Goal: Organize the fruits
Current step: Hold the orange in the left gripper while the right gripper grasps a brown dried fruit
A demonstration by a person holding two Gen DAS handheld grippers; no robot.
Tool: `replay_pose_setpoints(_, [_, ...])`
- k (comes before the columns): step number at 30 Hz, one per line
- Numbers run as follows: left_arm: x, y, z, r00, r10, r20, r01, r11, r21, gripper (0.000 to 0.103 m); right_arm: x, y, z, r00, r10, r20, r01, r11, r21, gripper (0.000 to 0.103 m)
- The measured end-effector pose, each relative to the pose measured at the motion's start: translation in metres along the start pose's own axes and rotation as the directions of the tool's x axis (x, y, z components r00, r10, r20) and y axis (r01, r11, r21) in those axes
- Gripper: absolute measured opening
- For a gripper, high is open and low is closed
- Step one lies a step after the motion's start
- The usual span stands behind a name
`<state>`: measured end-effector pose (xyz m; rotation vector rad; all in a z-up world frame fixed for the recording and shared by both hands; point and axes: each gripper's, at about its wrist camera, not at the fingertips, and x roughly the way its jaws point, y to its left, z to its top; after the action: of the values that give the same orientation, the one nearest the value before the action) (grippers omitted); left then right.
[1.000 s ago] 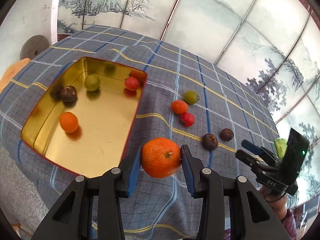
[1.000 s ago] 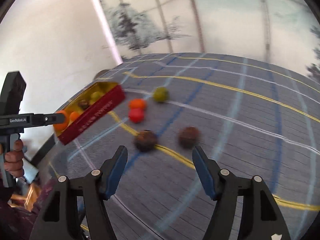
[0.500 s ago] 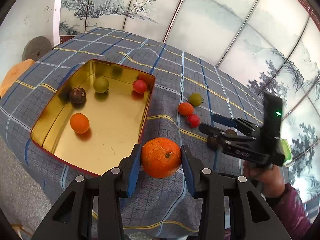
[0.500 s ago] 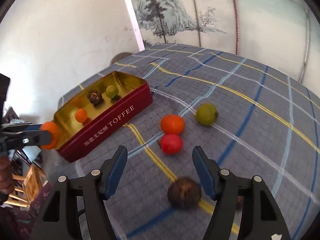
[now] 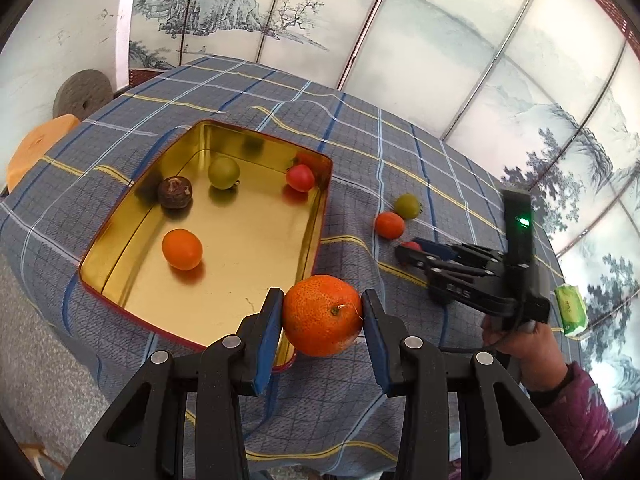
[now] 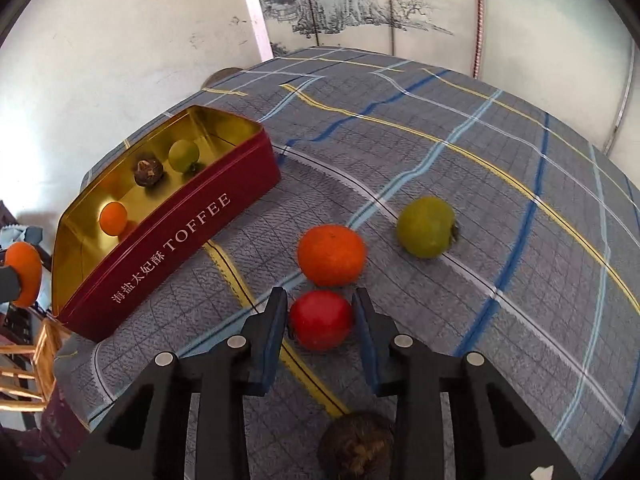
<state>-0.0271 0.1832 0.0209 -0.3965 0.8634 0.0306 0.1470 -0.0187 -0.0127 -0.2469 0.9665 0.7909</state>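
The red tin [image 6: 172,240] reads "TOFFEE" beside Chinese characters on its side wall. The left gripper [image 5: 322,320] is clamped on a large orange [image 5: 322,320] above the tin's near corner. The right gripper [image 6: 320,320] has its pads closed against a red fruit [image 6: 321,319] on the checked cloth [image 6: 500,200]; a brown fruit [image 6: 356,444] below is partly hidden

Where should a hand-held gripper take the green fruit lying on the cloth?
Across the green fruit's round middle, coming down from above, one pad on the far side and one on the near: the orange fruit sits close on its left, and its stem points right.
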Motion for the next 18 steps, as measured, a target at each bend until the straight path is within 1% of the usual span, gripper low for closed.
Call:
replay_pose_setpoints(1, [0.001,0.001,0.000,1.000,0.001,-0.002,-0.001,1.000,-0.002,0.041,-0.005,-0.001,-0.004,1.000,0.012,0.013,-0.012,1.000,0.013,0.031])
replay_pose_setpoints(3, [0.003,0.001,0.000,1.000,0.002,-0.008,-0.002,1.000,-0.004,0.041,-0.010,-0.001,-0.008,1.000,0.009,0.026,-0.009,1.000,0.016,0.031])
replay_pose_setpoints(6, [0.004,-0.001,-0.002,1.000,-0.005,-0.016,0.005,1.000,-0.003,0.041,-0.008,-0.007,-0.010,1.000,0.004,0.014,-0.004,1.000,0.017,0.031])
replay_pose_setpoints(8, [0.003,-0.004,-0.003,1.000,-0.004,-0.013,0.004,1.000,0.008,0.041,-0.007,-0.015,-0.009,1.000,0.013,0.025,-0.014,0.999,0.032,0.034])
replay_pose_setpoints(9, [0.003,-0.005,-0.004,1.000,0.000,-0.011,0.000,1.000,0.015,0.041,-0.008,-0.018,-0.008,0.999,0.025,0.031,-0.026,0.999,0.044,0.037])
replay_pose_setpoints(11, [0.002,-0.006,-0.003,1.000,-0.001,-0.011,0.001,1.000,0.018,0.041,-0.020,-0.024,-0.010,0.998,0.010,0.067,-0.015,0.997,0.076,0.065])
replay_pose_setpoints(12, [0.002,-0.006,-0.003,1.000,-0.003,-0.011,0.003,1.000,0.017,0.041,-0.027,-0.025,-0.013,0.996,0.006,0.087,-0.013,0.997,0.080,0.069])
replay_pose_setpoints(13, [0.002,-0.006,-0.003,1.000,-0.005,-0.008,0.005,1.000,0.017,0.041,-0.036,-0.024,-0.018,0.995,0.001,0.101,-0.008,0.997,0.072,0.069])
replay_pose_setpoints(16, [0.004,-0.006,-0.002,1.000,-0.004,-0.009,0.004,1.000,0.018,0.041,-0.045,-0.018,-0.039,0.996,-0.007,0.087,0.002,0.999,0.055,0.069])
replay_pose_setpoints(18, [0.007,-0.008,-0.002,1.000,-0.008,-0.015,0.008,1.000,0.019,0.041,-0.044,-0.016,-0.050,0.998,-0.012,0.068,0.009,0.999,0.048,0.069])
